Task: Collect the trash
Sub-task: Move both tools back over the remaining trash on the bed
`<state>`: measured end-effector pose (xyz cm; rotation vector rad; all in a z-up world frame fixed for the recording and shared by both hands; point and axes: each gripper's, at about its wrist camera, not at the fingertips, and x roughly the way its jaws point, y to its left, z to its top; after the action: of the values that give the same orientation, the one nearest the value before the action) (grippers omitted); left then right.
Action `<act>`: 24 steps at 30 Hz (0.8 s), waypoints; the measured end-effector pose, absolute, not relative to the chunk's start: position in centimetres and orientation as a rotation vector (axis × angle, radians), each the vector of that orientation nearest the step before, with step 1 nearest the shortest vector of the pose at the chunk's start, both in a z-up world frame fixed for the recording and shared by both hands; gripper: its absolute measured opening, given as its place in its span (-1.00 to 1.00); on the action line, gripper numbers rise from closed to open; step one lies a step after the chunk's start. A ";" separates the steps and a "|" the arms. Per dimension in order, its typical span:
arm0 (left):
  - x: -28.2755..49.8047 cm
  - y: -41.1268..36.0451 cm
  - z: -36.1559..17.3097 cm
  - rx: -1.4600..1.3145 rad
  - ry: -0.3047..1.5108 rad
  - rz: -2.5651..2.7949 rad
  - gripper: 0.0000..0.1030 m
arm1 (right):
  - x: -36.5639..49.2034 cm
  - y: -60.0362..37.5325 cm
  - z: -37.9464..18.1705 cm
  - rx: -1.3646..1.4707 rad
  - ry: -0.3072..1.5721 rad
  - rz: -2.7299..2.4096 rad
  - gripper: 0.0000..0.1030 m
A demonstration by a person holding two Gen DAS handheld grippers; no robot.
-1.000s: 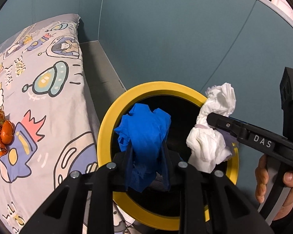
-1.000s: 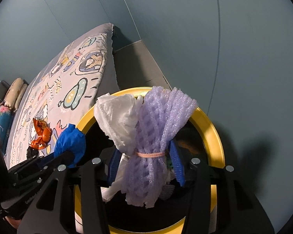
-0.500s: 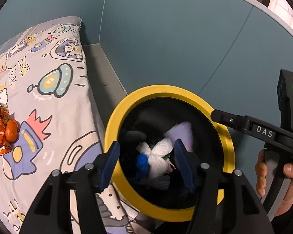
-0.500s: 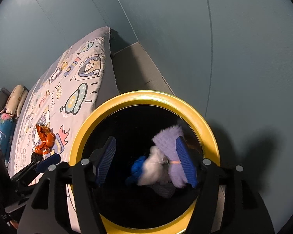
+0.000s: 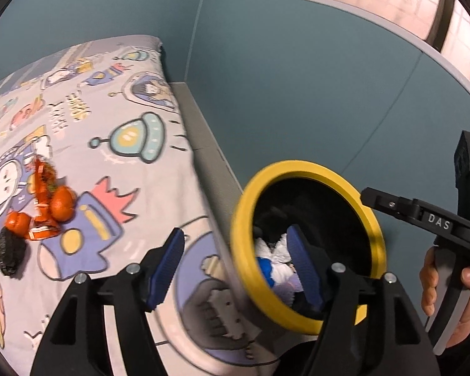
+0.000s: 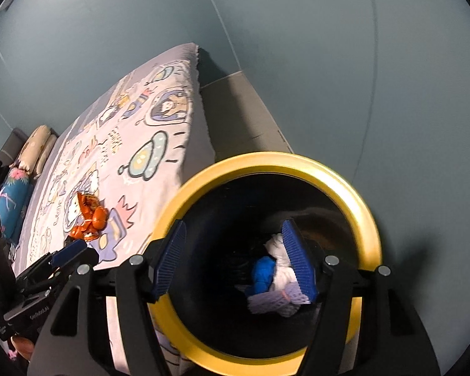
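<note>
Blue, white and purple trash [image 6: 274,277] lay inside the yellow-rimmed bin [image 6: 338,178]. Left gripper [image 5: 235,261] was opening, empty; right gripper [image 6: 235,258] stood released, empty. Orange wrappers [image 5: 44,206] and a black scrap [image 5: 10,255] remained on the bed [image 5: 116,100], left of the bin.

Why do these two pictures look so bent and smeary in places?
Both views are fisheye, so the blue wall's seams bow and black corners frame each picture. In the left wrist view, motion blur smears the yellow bin rim and the cartoon bedsheet next to it; the window up top is washed out. In the right wrist view, the rim blurs too, and a dark shadow falls at lower right.
</note>
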<state>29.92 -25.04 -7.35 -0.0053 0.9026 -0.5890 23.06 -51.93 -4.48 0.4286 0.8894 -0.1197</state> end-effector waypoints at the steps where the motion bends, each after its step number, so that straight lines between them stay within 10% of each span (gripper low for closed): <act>1: 30.0 -24.2 -7.2 -0.009 0.899 -0.580 0.29 | 23.2 -51.5 -4.3 0.426 0.888 -0.112 0.18; 24: 33.8 -6.3 -8.6 -0.144 0.904 -0.285 0.46 | 30.8 -36.9 -3.3 0.299 0.942 0.119 0.20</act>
<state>33.83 -6.31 -8.65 -0.1443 0.9040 -0.2847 30.81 -36.90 -3.31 0.2986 0.9423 0.1188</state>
